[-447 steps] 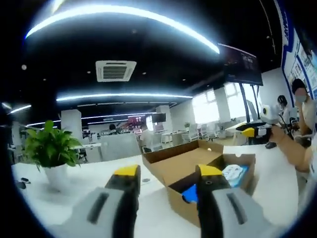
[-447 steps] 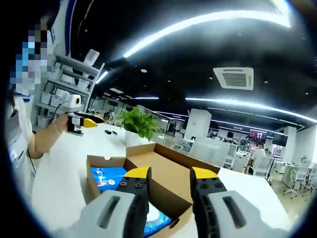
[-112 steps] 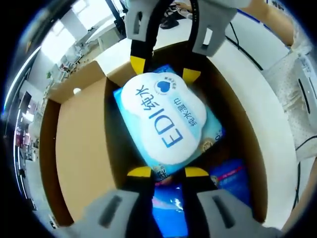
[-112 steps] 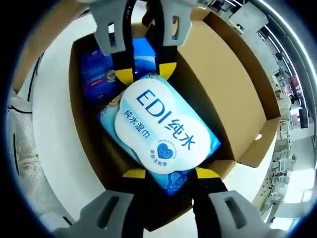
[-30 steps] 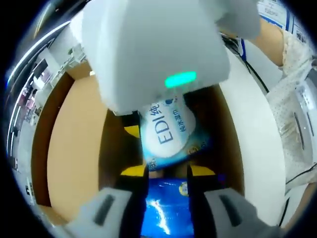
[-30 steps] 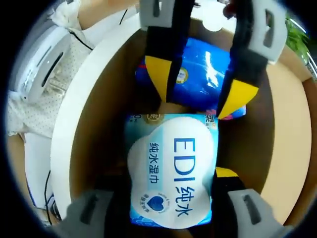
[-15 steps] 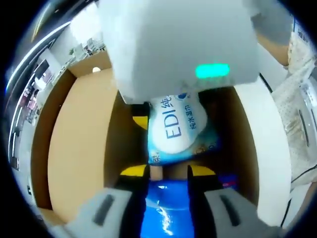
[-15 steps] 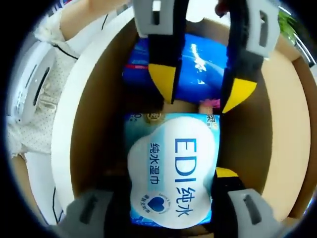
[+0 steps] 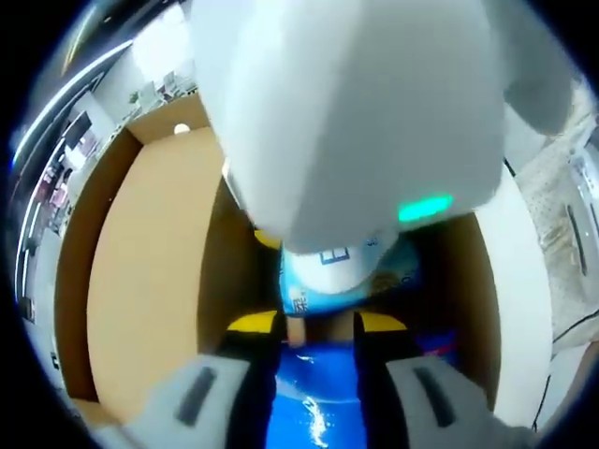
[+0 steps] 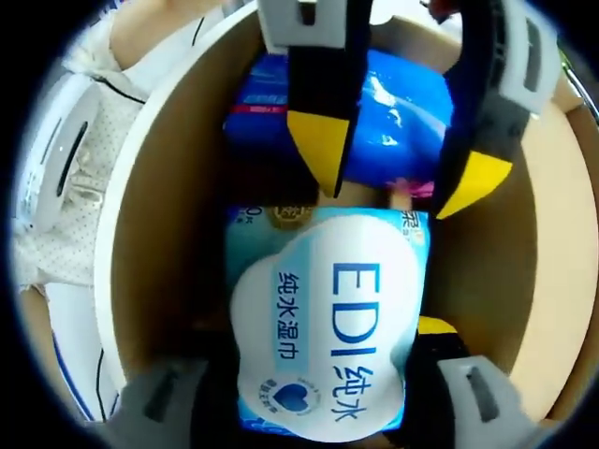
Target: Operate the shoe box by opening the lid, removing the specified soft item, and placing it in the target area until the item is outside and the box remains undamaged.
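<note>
Lying in the box: wipes pack [image 10: 328,327], pale blue with a white label reading EDI, flat on the floor of the open cardboard shoe box [image 10: 168,187], just beside a dark blue packet [image 10: 393,94].
Right gripper [image 10: 323,365]: its jaws stand wide on either side of the wipes pack, close against its long edges; only one yellow tip shows, the other hidden under the pack, so whether they press it cannot be told.
Left gripper [image 9: 318,323]: jaws parted, tips poised over the near end of the wipes pack [image 9: 337,281] and above the dark blue packet [image 9: 314,402], holding nothing.
Hidden: in the left gripper view the right gripper's white body [image 9: 365,112] covers most of the pack; its label is cut off.
Box flap: brown flap [image 9: 140,262] folded outward.
</note>
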`<action>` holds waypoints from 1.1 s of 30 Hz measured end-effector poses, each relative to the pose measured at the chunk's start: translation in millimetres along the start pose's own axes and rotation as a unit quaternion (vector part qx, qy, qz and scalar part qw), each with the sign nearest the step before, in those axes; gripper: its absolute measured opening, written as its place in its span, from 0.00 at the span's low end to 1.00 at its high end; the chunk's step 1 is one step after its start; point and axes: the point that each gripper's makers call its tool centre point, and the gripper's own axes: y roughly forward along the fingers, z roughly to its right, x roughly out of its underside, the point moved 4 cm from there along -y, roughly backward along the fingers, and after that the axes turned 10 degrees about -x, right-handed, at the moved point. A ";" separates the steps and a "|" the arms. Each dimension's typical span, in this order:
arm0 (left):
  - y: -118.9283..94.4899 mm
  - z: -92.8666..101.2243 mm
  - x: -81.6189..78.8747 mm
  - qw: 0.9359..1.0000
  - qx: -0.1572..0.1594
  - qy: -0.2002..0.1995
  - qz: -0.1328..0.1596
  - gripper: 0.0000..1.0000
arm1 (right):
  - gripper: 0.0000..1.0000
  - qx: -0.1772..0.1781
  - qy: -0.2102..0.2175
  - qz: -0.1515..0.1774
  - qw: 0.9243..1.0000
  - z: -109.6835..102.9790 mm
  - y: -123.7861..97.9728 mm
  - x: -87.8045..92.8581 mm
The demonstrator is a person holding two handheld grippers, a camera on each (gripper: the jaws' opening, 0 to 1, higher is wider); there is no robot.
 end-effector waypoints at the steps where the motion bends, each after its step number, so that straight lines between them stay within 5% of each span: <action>1: 0.5 -0.3 0.0 1.000 0.000 0.001 -0.001 0.32 | 0.72 0.000 -0.001 0.001 1.000 0.5 -0.2 0.0; 20: 13.7 -8.1 -0.9 0.999 0.011 0.029 -0.012 0.32 | 0.70 0.010 0.007 0.038 0.999 1.4 -7.3 4.6; 33: 31.9 -2.9 0.6 0.997 0.073 0.035 0.004 0.27 | 0.68 0.026 -0.004 0.044 0.999 2.2 -9.8 4.2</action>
